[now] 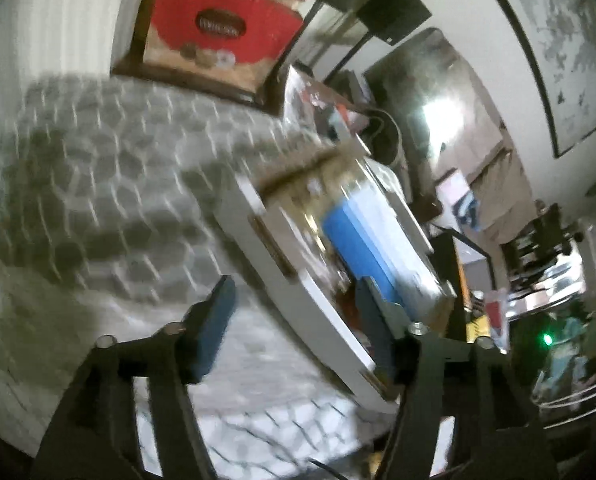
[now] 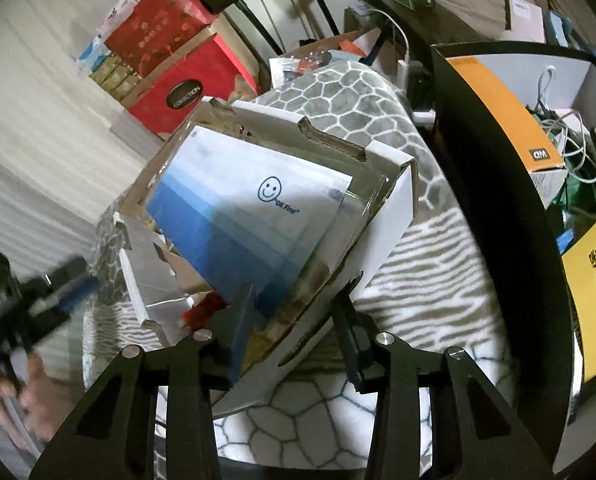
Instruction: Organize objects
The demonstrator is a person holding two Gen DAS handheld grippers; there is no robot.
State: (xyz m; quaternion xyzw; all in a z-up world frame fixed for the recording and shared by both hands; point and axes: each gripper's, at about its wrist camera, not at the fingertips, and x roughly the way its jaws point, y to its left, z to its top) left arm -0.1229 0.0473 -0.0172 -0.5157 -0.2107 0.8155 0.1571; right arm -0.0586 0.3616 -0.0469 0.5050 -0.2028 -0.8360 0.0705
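The right claw (image 2: 294,328) gripped the near wall of a white cardboard box (image 2: 389,216), one finger inside and the other outside against the white panel. The box was tilted, its open top turned toward the right wrist camera, above a grey blanket (image 2: 377,92) with a pale honeycomb pattern. Inside it lay a blue-and-white packet (image 2: 234,216) printed with a smiley face, leaning against the far wall, with something red (image 2: 202,312) low in the near corner. Whether the box rested on the blanket or hung clear of it could not be told.

The left claw (image 1: 298,320) stood with its fingers spread and nothing between them. Its right finger (image 1: 377,320) overlapped the box (image 1: 298,280) in the blurred left wrist view; contact could not be judged. From the right wrist view the left claw (image 2: 64,284) showed as a blur just beside the box's left side, the person's hand (image 2: 22,392) below it.

Red cartons (image 2: 186,80) were stacked beyond the blanket's far edge, and a black bin (image 2: 497,200) holding an orange box (image 2: 509,120) and white cables (image 2: 569,136) stood by its right edge.
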